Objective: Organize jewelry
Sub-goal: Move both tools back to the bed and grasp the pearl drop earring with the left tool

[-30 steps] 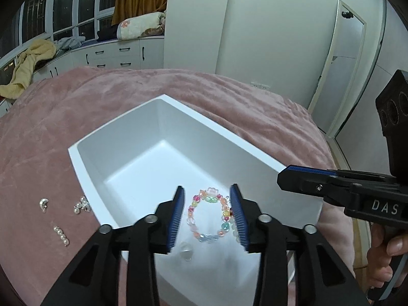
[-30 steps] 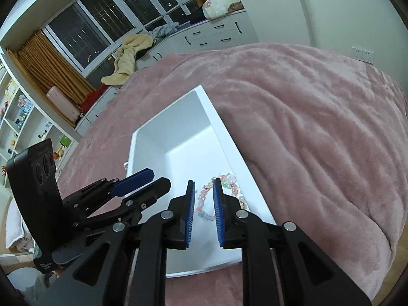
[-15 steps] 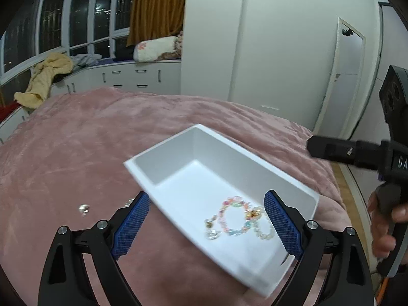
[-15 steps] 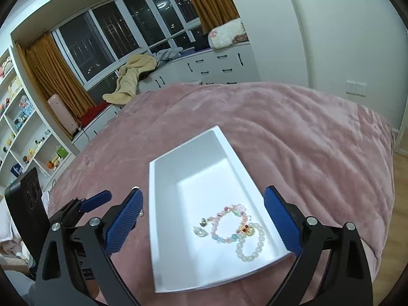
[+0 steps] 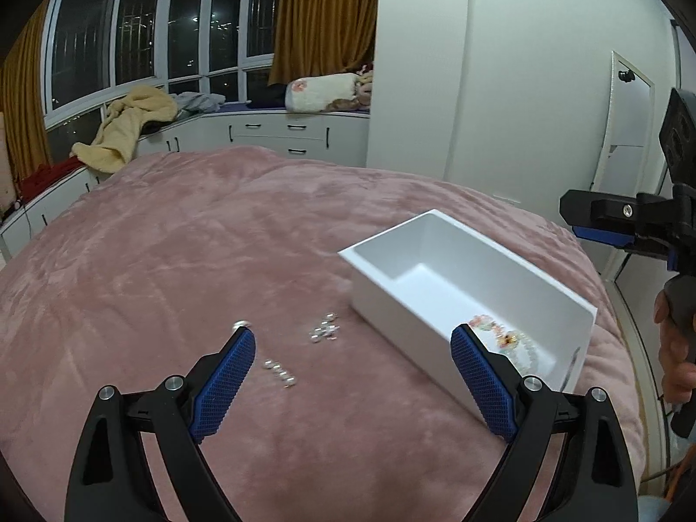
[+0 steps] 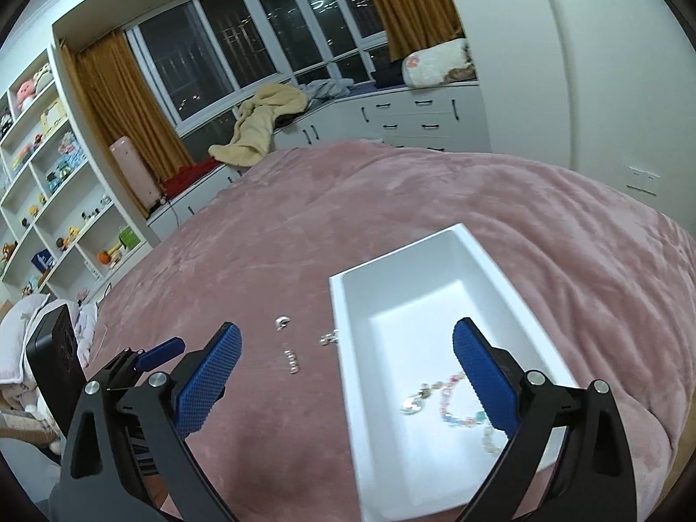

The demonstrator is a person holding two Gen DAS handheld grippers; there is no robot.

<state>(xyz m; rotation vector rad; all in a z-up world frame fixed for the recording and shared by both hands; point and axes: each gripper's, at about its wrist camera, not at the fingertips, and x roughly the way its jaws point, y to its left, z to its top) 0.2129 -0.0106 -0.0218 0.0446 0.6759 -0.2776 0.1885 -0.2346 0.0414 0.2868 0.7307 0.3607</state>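
Observation:
A white rectangular box sits on the pink bedspread. Inside lie a colourful bead bracelet, a pale bead bracelet and a small silver piece. Left of the box, loose on the bedspread, lie a pearl bar, a silver cluster and a small silver piece. My left gripper is open and empty above the loose pieces. My right gripper is open and empty above the box's left wall.
The pink bedspread spreads wide to the left and behind. White drawers and a window seat with a yellow blanket stand beyond the bed. Shelves line the left wall. The bed's edge drops off at the right.
Both grippers opened wide and pulled back up from the box. The left gripper swung left, from over the box to over the loose pieces. A pale bracelet and a silver piece now lie in the box.

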